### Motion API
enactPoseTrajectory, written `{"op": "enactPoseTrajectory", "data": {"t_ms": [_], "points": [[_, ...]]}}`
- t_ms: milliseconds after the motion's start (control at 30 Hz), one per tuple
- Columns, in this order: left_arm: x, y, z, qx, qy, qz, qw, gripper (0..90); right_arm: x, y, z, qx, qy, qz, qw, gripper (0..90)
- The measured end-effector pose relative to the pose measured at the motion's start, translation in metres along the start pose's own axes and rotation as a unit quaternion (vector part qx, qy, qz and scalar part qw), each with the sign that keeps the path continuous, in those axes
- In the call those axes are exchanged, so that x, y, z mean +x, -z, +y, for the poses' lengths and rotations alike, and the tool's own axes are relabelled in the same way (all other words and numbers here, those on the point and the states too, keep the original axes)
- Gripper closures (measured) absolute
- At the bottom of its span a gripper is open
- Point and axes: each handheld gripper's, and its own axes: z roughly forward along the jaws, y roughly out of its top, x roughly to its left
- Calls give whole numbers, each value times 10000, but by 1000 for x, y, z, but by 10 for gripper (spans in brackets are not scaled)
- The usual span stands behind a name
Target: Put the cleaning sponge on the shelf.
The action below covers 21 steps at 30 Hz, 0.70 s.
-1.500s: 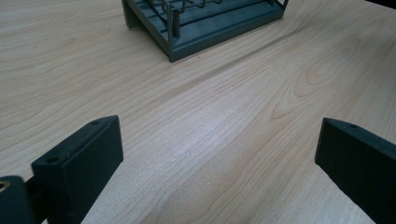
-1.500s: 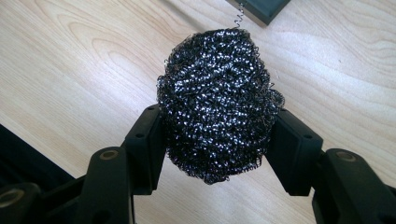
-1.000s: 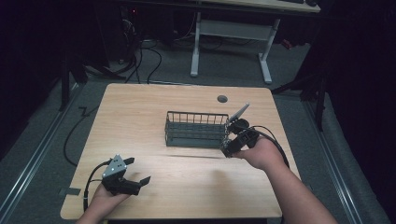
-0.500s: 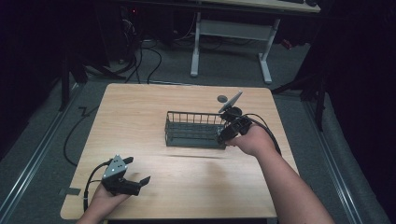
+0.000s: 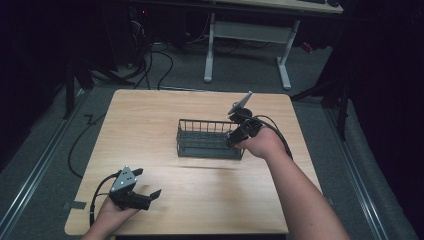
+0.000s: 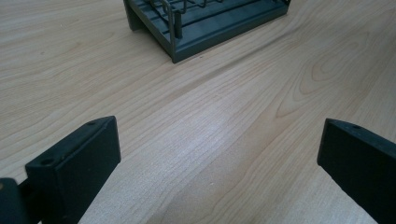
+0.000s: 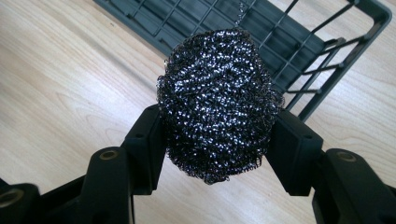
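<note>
Right gripper clamps a steel-wool scourer between both jaws, squeezed at its sides, probably so the springy ball cannot slip during carry. It hovers beside the wire basket, at its right end (likely the destination). Scourer's long axis runs up along the jaws, toward the basket. Left gripper rests idle at the table's near-left edge, jaws spread, holding nothing.

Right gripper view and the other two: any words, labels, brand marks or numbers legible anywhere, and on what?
None can be read.
Steel wool scrubber held in the right gripper: no tag or print.
Wire basket: plain grey, no label.
Table: bare wood grain, no marks.
Left gripper: its grey plate shows no legible text.
</note>
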Motion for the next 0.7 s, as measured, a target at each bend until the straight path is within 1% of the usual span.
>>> {"op": "enactPoseTrajectory", "data": {"t_ms": [100, 133, 167, 233, 300, 367, 467, 700], "points": [[0, 0, 0, -7, 7, -4, 10000, 0, -2, -1, 5, -6, 19, -35, 10000, 429], [0, 0, 0, -6, 7, -3, 10000, 0, -4, -1, 6, -23, 2, -36, 10000, 428], [0, 0, 0, -8, 10, -5, 10000, 0, -7, -1, 10, -56, -72, -57, 9999, 429], [1, 1, 0, -38, 36, 6, 10000, 0, -9, -1, 14, -46, -97, -69, 9999, 429], [1, 2, 0, -47, 43, 8, 10000, 0, -10, -1, 16, -60, -70, -75, 9999, 429], [0, 2, 0, -34, 46, 2, 10000, 0, -11, -2, 21, -123, -177, -57, 9998, 429], [1, 2, 0, -36, 55, -7, 10000, 0, -13, -6, 25, -72, -143, -62, 9999, 428], [0, 1, 0, -17, 43, -48, 10000, 0, -17, -16, 32, 38, -188, -143, 9997, 427]]}}
